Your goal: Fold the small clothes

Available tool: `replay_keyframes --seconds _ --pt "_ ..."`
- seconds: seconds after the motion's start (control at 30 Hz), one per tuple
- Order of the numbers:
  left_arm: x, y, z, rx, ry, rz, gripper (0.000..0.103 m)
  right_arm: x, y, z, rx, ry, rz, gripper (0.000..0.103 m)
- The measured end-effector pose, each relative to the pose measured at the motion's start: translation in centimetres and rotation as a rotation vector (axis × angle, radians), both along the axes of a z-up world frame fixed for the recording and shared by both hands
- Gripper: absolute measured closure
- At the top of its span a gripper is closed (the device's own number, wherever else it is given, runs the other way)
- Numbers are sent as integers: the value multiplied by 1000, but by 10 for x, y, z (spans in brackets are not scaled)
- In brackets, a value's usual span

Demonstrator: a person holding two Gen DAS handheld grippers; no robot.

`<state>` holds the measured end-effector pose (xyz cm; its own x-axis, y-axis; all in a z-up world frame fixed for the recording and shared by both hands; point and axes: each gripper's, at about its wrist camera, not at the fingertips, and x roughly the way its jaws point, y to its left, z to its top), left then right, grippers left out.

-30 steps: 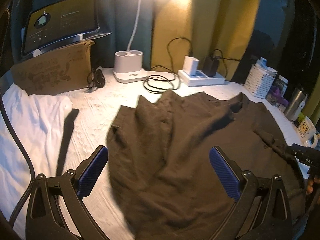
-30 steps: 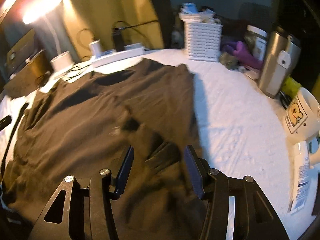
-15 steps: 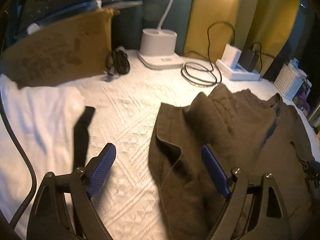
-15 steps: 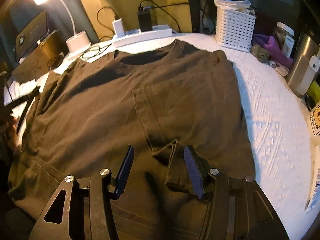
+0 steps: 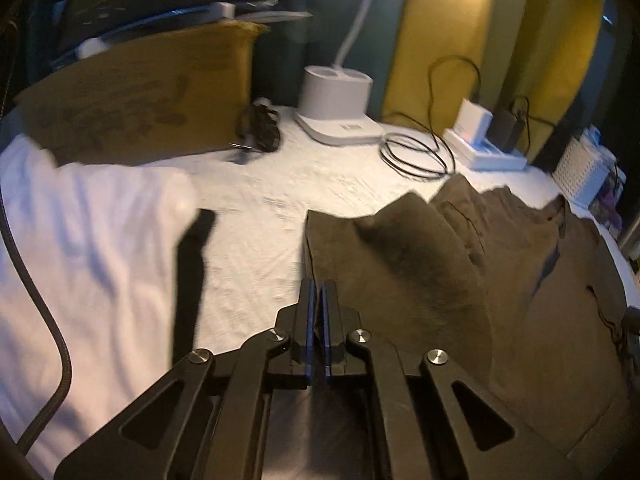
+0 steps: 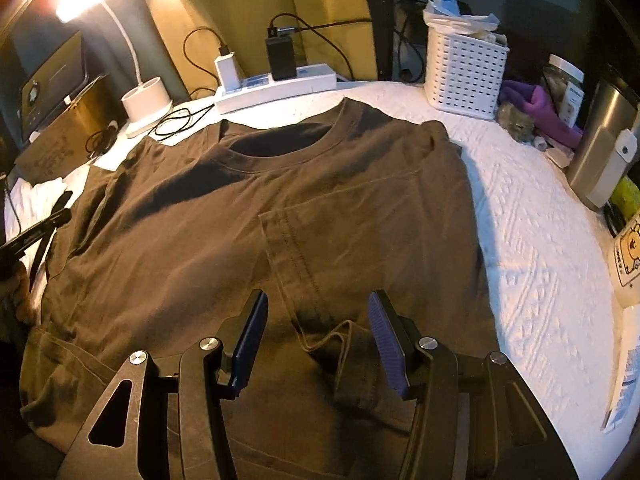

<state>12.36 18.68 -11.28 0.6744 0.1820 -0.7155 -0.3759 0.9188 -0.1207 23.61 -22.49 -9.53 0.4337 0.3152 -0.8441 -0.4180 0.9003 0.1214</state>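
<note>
A white quilted cover [image 6: 532,216] spreads under a lit desk lamp [image 6: 146,104], with yellow curtains behind. The brown shirt [image 6: 248,216] lies flat on it, collar toward the power strip [image 6: 276,88], chest pocket up; a folded sleeve lies bunched near its lower right side.

At the back right stands a white slotted basket [image 6: 464,76] stuffed with crumpled white wrappers and a blue-topped item. Beside it are a jar [image 6: 566,80], contents unclear, a steel flask [image 6: 604,140] and a purple cloth [image 6: 548,112]. A cardboard box [image 5: 140,96] at the left carries a tablet; a white garment [image 5: 88,264] lies in front of it.

The left gripper [image 5: 319,292] has just been closing and its blue pads now meet at the shirt's left edge; whether cloth is pinched between them cannot be told. The right gripper [image 6: 318,312] stands half apart above the bunched sleeve, pads not pressing it.
</note>
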Motion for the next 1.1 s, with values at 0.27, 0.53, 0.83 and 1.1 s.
replay_keyframes --seconds 0.27,0.53,0.83,1.1 --pt "-34 1 14 -19 -37 77 102 1 -3 6 25 -16 13 48" --pt "-43 -25 54 -9 -148 48 102 -1 -17 10 75 -31 13 48" --pt "-6 -91 77 39 -149 -126 102 -3 -46 7 144 -34 -20 48" --pt "30 -148 62 58 -60 -275 102 -4 -84 -1 170 -34 -73 48"
